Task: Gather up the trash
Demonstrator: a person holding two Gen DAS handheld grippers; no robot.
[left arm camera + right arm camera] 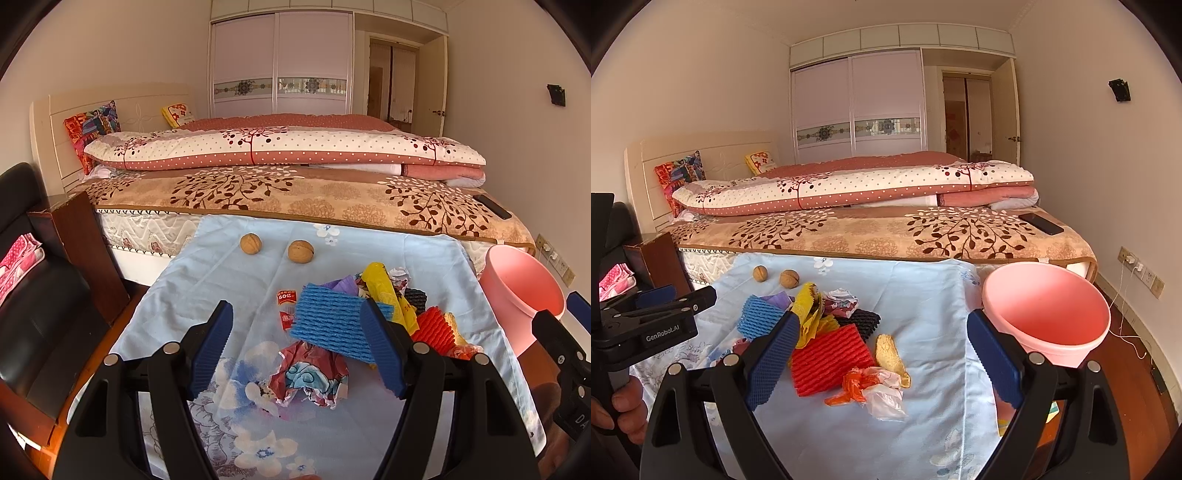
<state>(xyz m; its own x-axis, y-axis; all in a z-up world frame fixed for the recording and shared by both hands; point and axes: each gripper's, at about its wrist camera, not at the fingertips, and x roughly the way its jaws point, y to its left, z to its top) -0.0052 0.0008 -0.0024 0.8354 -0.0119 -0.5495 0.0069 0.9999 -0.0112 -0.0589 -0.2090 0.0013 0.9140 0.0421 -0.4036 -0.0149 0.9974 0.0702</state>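
The pink bin [1047, 306] is standing at the right of the blue cloth [923, 295], and the trash pile [827, 332] is lying on the cloth. Both the left gripper [297, 345] and the right gripper [882, 360] are hanging wide and empty above it, so collecting is probably only starting; next one must close on a piece.

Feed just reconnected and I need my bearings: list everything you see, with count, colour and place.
Bin: one, pink, right of cloth.
Cloth: one, light blue floral, under trash.
Walnuts: two, brown, far edge of cloth.
Foam nets: blue, red, black, in pile.
Yellow bag: one, mid-pile.
Crumpled wrapper: one, red-blue, near side.
Phone: one, black, on bed.
Left gripper: open.
Right gripper: open.
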